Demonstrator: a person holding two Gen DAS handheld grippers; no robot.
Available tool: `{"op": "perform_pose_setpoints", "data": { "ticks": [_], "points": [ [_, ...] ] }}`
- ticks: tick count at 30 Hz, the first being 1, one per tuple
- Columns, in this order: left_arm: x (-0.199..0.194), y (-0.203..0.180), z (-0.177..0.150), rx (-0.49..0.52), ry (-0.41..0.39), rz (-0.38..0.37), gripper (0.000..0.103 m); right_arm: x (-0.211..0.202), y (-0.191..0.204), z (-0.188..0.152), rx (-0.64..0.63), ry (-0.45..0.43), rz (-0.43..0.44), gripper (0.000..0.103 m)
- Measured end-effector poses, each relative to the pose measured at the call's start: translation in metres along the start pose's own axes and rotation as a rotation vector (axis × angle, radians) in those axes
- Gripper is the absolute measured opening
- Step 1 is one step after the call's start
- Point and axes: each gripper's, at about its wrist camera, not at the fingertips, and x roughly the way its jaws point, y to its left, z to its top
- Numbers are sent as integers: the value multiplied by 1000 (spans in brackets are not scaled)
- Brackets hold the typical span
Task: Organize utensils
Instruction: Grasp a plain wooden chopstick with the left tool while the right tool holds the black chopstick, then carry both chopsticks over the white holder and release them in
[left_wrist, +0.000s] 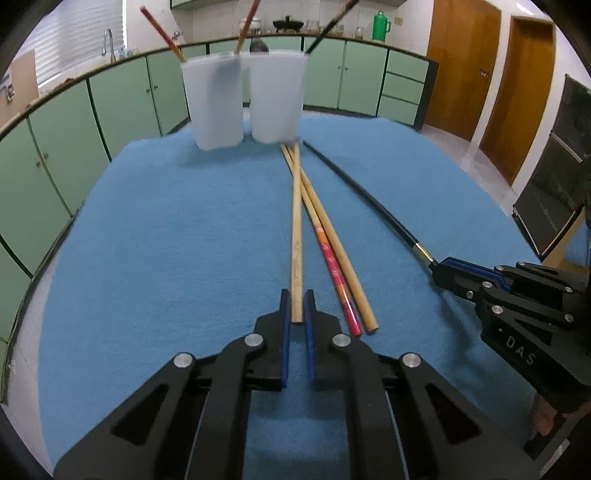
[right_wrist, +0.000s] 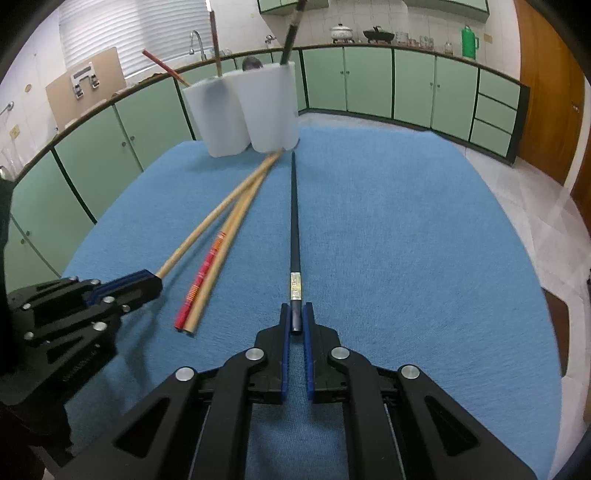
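Left wrist view has my left gripper (left_wrist: 297, 308) clamped on a stiff, light bamboo chopstick's (left_wrist: 296, 229) butt end, right gripper (right_wrist: 296, 317) likewise pinching the slick black chopstick (right_wrist: 294, 221), both lying on the table (left_wrist: 166, 221).

white letters "DAS" on the black body of the right claw (left_wrist: 439, 271), left wrist view, no other text legible, chopstick markings too small to read

Green cabinets (left_wrist: 122, 96) line the tiled kitchen wall, wooden doors (left_wrist: 461, 66) at right, blinds (right_wrist: 136, 33) above the sink.
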Motion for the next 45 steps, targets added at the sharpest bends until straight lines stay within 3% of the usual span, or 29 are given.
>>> {"op": "perform_pose_setpoints", "data": {
  "ticks": [20,31,37,45],
  "points": [
    [-125,13,78,39,-314,10,6,-98,4,75,-62,-184,32,6],
    [-152,17,104,47,-378,-28,6,-127,14,122,-111,-243,80,6],
    [-163,20,111,57,-401,-42,6,-133,21,139,-154,-233,114,6],
    [-187,28,133,88,-473,-32,6,-151,23,175,-183,-259,162,6]
  ]
}}
